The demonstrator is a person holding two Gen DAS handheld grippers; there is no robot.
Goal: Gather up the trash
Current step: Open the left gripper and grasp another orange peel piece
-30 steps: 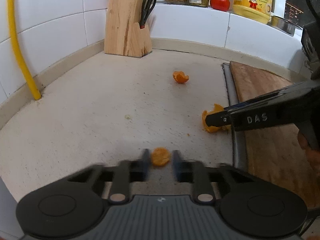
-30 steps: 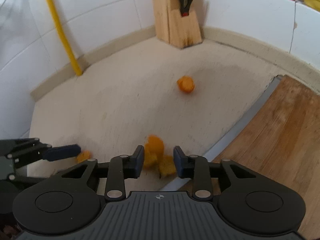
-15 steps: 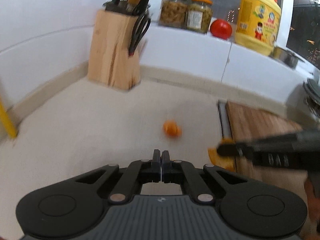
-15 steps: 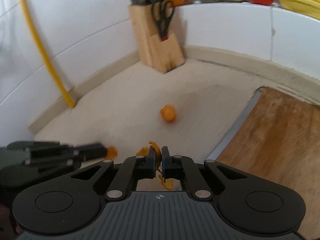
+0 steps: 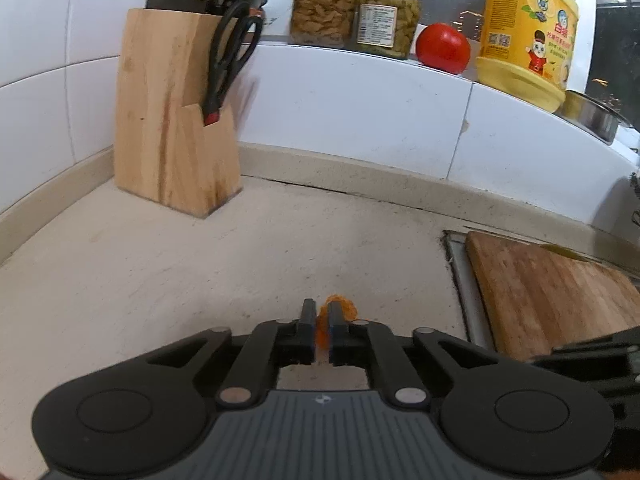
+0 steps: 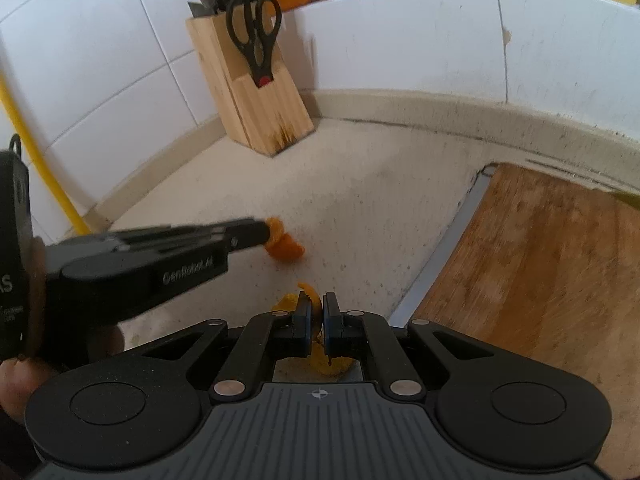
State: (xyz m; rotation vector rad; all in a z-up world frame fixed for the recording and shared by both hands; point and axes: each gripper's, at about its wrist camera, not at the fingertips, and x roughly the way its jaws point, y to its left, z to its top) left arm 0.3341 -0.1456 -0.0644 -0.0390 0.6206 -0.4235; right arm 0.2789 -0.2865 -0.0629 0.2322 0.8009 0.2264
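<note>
Counter cleanup tip: the right gripper is clamped tight on the curled peel, long axis roughly 12-to-6, tip poking to 12. The left gripper sits narrow with a scrap between its jaws, which have just been opening, so I'd re-squeeze before lifting. The loose peel lies at 10 from the right gripper, slanting about 10-to-4.

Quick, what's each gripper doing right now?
Left gripper: its fingers have just opened slightly, with a small orange peel piece pinched between them.
Right gripper: shut on a larger orange peel.
</note>
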